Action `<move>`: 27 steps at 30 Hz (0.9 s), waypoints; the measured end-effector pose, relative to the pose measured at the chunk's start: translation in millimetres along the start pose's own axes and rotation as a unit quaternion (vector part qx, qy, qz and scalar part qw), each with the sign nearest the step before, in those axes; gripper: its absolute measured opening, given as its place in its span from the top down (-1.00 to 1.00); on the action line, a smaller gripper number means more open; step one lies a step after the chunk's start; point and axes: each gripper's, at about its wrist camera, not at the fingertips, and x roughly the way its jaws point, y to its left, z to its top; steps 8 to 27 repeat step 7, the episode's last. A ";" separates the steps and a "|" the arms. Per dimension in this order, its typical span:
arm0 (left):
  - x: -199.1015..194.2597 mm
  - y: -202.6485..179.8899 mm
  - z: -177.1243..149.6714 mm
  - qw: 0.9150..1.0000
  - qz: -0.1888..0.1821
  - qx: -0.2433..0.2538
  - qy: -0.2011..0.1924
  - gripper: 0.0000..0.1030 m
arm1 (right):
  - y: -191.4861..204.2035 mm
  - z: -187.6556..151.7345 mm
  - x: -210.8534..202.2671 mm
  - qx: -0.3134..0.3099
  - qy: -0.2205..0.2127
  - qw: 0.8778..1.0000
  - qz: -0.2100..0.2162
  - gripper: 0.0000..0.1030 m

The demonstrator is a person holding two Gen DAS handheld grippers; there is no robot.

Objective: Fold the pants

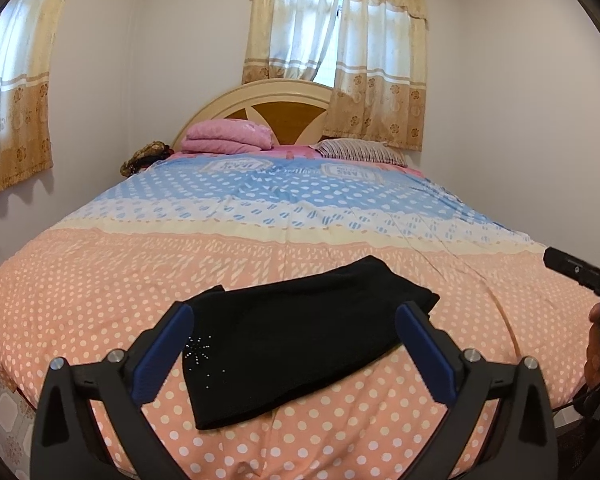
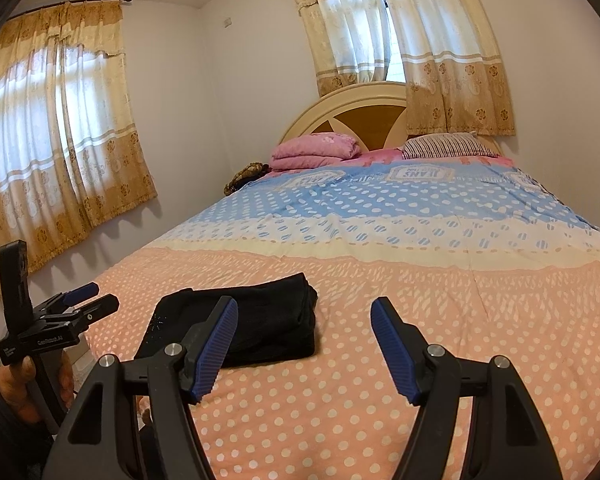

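Observation:
Black pants (image 1: 296, 340) lie folded into a compact rectangle on the near, orange dotted part of the bed cover (image 1: 100, 280). A small sparkly stud pattern shows near their left edge. My left gripper (image 1: 294, 316) is open and empty, raised above the near end of the pants, which show between its blue pads. In the right wrist view the pants (image 2: 268, 320) lie left of centre. My right gripper (image 2: 304, 308) is open and empty, just right of the pants above the cover. The left gripper (image 2: 90, 298) shows at the far left, held by a hand.
The bed cover (image 2: 460, 280) turns blue towards the headboard (image 1: 260, 100). A folded pink blanket (image 1: 228, 136) and a striped pillow (image 1: 360, 152) lie at the head. Curtained windows (image 1: 336, 40) stand behind and to the left. The right gripper's body (image 1: 580, 276) shows at the right edge.

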 end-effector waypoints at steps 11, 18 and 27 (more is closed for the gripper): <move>2.1 3.7 -1.9 1.000 0.000 -0.005 -0.002 -1.00 | 0.1 -1.7 3.2 0.002 0.008 1.000 -0.001 -0.37; 2.1 3.7 -1.9 1.000 0.000 -0.005 -0.002 -1.00 | 0.1 -1.7 3.2 0.002 0.008 1.000 -0.001 -0.37; 2.1 3.7 -1.9 1.000 0.000 -0.005 -0.002 -1.00 | 0.1 -1.7 3.2 0.002 0.008 1.000 -0.001 -0.37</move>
